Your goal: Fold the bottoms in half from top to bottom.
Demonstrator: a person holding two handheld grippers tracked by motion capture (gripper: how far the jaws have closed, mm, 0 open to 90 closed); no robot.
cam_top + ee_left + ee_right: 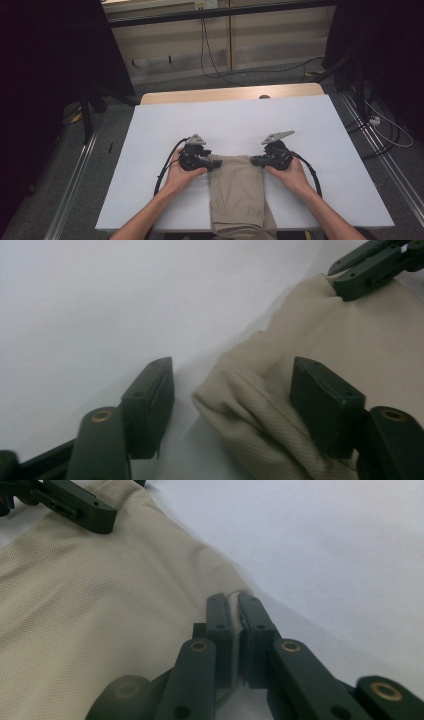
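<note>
In the high view, a folded beige cloth (238,192) lies on the white table (150,150) at its near edge, with the left gripper (212,164) at its far left corner and the right gripper (254,160) at its far right corner. In the left gripper view, the jaws stand wide open, one on the cloth's corner (260,405) and one on bare table. In the right gripper view, the jaws are pinched tight on the cloth's edge (235,602).

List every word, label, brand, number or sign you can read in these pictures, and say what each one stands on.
No readable text in any view.
Beige folded garment: plain weave, no tag or print visible.
Left tongs and right tongs: black jaws with brass rivets, no markings.
White table cover: blank.
Small pale item at the top edge of the high view: too small and blurred to read.
</note>
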